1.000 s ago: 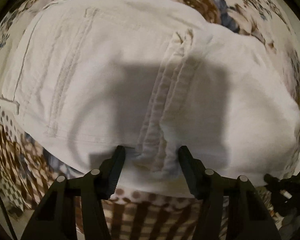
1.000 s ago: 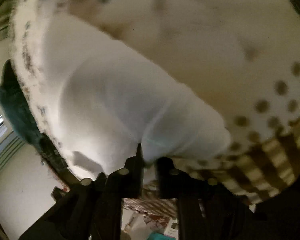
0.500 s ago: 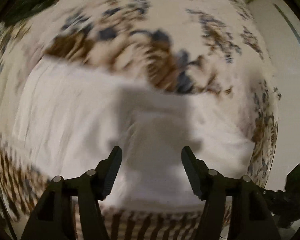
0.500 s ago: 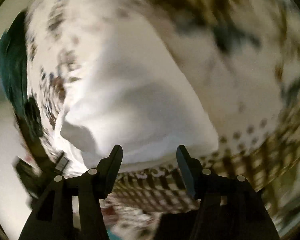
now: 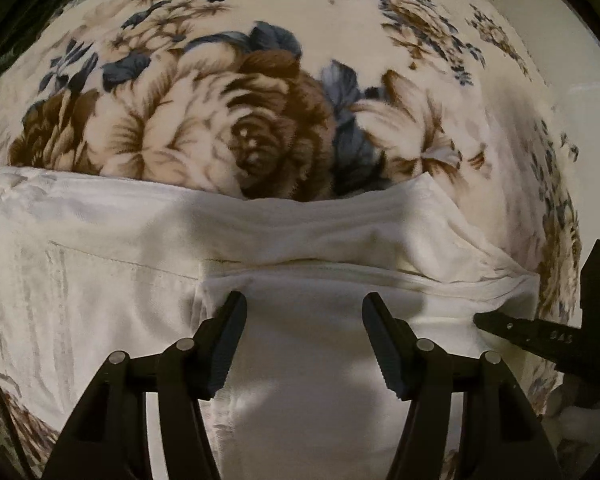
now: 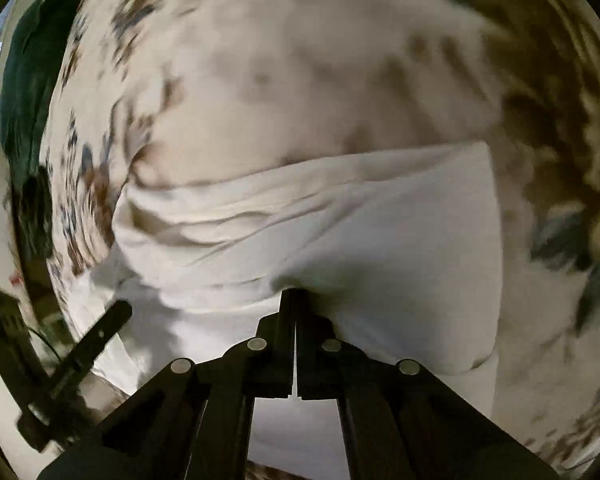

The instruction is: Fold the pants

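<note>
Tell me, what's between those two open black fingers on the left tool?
Only white pants fabric; the left wrist view shows the left gripper open over the top layer, gripping nothing.

Left gripper: jaws spread wide, both fingers angled outward, nothing between the pads. Right gripper: jaws closed together, only a thin slit between the fingers, tips pinching a fold of the pants. In the left wrist view, the right gripper shows at the right edge, just beside the left. In the right wrist view, the left gripper shows blurred at lower left.
</note>
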Motion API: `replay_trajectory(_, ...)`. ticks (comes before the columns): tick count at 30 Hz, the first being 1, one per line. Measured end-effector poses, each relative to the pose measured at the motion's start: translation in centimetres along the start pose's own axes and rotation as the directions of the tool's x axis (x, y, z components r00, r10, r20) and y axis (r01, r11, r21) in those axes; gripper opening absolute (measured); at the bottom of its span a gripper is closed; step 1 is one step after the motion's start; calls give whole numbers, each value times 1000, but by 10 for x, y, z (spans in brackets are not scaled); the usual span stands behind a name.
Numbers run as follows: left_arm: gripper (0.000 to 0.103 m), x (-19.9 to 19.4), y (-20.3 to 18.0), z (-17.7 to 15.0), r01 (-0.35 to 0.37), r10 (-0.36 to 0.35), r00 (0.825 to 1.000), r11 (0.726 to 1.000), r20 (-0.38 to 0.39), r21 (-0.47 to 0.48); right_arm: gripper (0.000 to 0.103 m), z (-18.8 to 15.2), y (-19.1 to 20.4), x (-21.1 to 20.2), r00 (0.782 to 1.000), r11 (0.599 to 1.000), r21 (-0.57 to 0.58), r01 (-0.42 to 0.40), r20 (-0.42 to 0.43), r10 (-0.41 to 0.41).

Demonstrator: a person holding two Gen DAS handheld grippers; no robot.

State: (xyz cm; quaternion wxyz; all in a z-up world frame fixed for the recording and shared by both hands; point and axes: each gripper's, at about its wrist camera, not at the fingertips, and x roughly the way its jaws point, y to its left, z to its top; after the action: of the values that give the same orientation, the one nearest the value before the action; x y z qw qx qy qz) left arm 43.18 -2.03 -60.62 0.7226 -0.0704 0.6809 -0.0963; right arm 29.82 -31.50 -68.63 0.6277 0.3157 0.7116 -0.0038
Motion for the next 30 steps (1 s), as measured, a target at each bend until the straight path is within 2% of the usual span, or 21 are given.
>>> replay_trajectory(3, 53, 2, 12, 3, 48, -48, 999, 998, -10, -48, 0, 2, 9, 2, 999, 998, -28, 53, 1, -53)
replay_trajectory(7, 53, -23, 26, -2, 155, -152, 988, 978, 30, -137, 2, 5, 16, -6, 998, 998, -47, 34, -46, -37)
replay_trajectory(8, 53, -32, 32, -7, 172, -165, 985, 973, 56, -155, 10, 2, 17, -12, 998, 998, -60, 17, -54, -20)
replay_trajectory(9, 57, -43, 39, -13, 180, -167, 982, 969, 89, -172, 28, -4, 22, -21, 998, 996, -90, 10, -59, -16)
replay_trajectory(10, 70, -55, 47, -19, 186, -164, 978, 964, 130, -189, 42, -9, 25, -29, 998, 993, -118, 22, -49, -28)
replay_trajectory(11, 79, -69, 62, -28, 186, -147, 972, 958, 181, -220, 70, -15, 31, -37, 999, 989, -144, 34, -31, -39)
replay_trajectory(12, 98, -73, 69, -31, 183, -134, 970, 953, 203, -241, 78, -21, 35, -43, 999, 983, -174, 50, -13, -53)
replay_trajectory(13, 103, -80, 83, -37, 180, -118, 967, 946, 227, -272, 78, -28, 42, -48, 995, 973, -208, 101, 12, -101)
replay_trajectory(15, 103, -89, 112, -50, 106, -16, 968, 931, 249, -350, 78, -38, 49, -51, 988, 961, -229, 153, 39, -148)
replay_trajectory(17, 103, -90, 135, -57, 52, 51, 969, 913, 241, -404, 78, -45, 58, -53, 989, 963, -229, 143, 63, -132)
replay_trajectory(20, 103, -91, 165, -67, 5, 121, 965, 879, 234, -476, 78, -38, 83, -45, 992, 947, -301, 113, 86, -91)
replay_trajectory(22, 103, -93, 177, -71, -13, 157, 957, 863, 244, -505, 75, -25, 105, -36, 991, 924, -366, 114, 106, -81)
replay_trajectory(23, 103, -93, 181, -72, -28, 178, 953, 855, 244, -517, 72, -15, 122, -27, 989, 899, -418, 130, 123, -86)
replay_trajectory(24, 103, -93, 187, -75, -40, 195, 951, 848, 242, -529, 71, -8, 135, -18, 989, 883, -450, 132, 114, -89)
replay_trajectory(25, 103, -93, 191, -78, -44, 204, 949, 843, 242, -536, 71, 2, 146, -2, 993, 860, -497, 115, 60, -98)
replay_trajectory(26, 103, -92, 195, -79, -47, 210, 948, 835, 238, -548, 58, 14, 157, 24, 990, 840, -536, 90, -40, -132)
replay_trajectory(27, 103, -89, 199, -80, -49, 212, 950, 826, 230, -562, 36, 19, 160, 37, 979, 816, -563, 130, -55, -194)
replay_trajectory(28, 103, -88, 203, -83, -46, 213, 950, 820, 229, -571, 27, 24, 163, 47, 969, 784, -598, 166, -50, -243)
replay_trajectory(29, 103, -88, 205, -85, -44, 213, 950, 816, 229, -577, 15, 29, 164, 47, 969, 788, -592, 169, -44, -241)
replay_trajectory(30, 103, -88, 208, -88, -47, 218, 949, 814, 230, -579, 13, 35, 162, 43, 973, 803, -573, 163, -41, -227)
